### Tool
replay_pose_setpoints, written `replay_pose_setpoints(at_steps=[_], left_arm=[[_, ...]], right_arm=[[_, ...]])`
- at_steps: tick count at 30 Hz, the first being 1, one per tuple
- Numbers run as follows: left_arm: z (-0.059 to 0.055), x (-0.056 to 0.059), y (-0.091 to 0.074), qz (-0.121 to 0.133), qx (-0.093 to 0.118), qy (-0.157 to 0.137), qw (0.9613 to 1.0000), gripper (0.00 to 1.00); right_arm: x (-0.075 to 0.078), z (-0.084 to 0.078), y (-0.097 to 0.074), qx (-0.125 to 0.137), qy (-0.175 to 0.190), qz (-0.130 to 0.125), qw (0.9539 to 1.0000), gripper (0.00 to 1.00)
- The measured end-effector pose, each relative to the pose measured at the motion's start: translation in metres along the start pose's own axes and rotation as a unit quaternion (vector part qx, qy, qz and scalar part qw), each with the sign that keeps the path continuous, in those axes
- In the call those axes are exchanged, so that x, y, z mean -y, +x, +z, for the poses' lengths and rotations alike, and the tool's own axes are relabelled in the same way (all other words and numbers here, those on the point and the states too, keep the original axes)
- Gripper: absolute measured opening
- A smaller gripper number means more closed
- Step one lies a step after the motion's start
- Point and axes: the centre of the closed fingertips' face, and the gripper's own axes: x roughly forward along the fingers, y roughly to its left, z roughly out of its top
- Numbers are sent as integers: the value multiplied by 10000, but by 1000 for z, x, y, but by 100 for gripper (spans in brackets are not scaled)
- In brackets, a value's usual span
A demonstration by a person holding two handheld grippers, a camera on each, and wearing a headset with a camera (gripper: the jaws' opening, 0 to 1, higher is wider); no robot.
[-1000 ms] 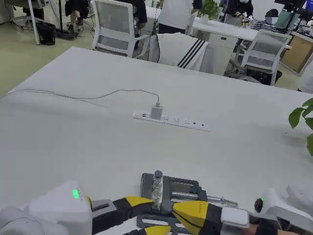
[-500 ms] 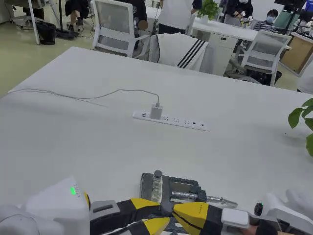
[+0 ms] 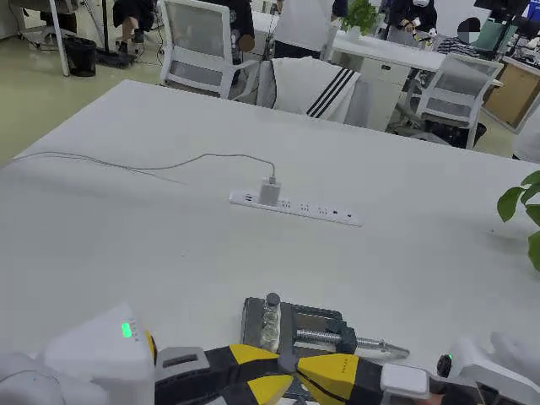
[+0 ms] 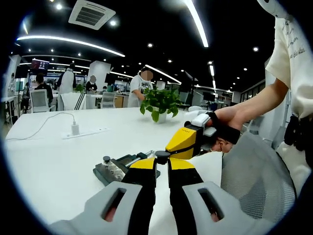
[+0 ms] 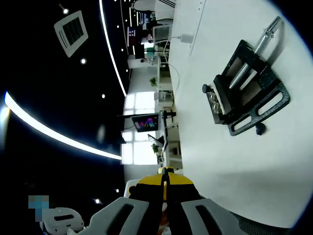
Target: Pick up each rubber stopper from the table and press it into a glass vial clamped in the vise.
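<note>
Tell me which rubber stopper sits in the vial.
The stopper capping the vial clamped in the vise; the loose stopper lies on the table beside the vise.

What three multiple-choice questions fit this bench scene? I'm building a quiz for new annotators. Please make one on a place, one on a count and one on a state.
1. Where is the glass vial?
A. lying flat on a chair
B. clamped in the vise
C. held in a gripper

2. How many plugs sit in the power strip?
A. none
B. one
C. three

3. What state is the vial's mouth in?
A. open
B. broken off
C. closed by a dark stopper

Answers:
1 B, the vial stands upright between the vise's blocks.
2 B, a single white charger is plugged in.
3 C, a dark cap sits on top of the vial.
</note>
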Motion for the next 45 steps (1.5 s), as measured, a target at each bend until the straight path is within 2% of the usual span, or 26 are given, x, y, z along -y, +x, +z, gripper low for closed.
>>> replay_pose_setpoints(at_steps=[13,27,31,35,41,43,44,45], left_arm=[[-1,1,-1,-25,-27,-33,10000,5],[-4,0,-1,4,-49,-74,10000,4],[-6,-1,-2,20,-82,-102,9999,4],[-8,-2,-3,23,-114,-95,9999,4],[-11,-1,-3,9,-158,-119,9998,4],[-12,0,-3,1,-172,-118,9998,4],[-13,0,-3,-10,-185,-125,9998,4],[-13,0,-3,-8,-191,-118,9997,4]], right_arm=[[2,-1,-1,12,-47,6,10000,0],[1,-1,-3,61,-584,9,9983,1],[-1,0,-4,125,-798,17,9967,18],[4,2,-6,148,-1067,-173,9940,37],[11,1,-7,89,-1404,-367,9894,55],[13,1,-7,52,-1592,-467,9861,62],[16,1,-7,17,-1765,-565,9827,67],[16,0,-7,-33,-1929,-558,9796,71]])
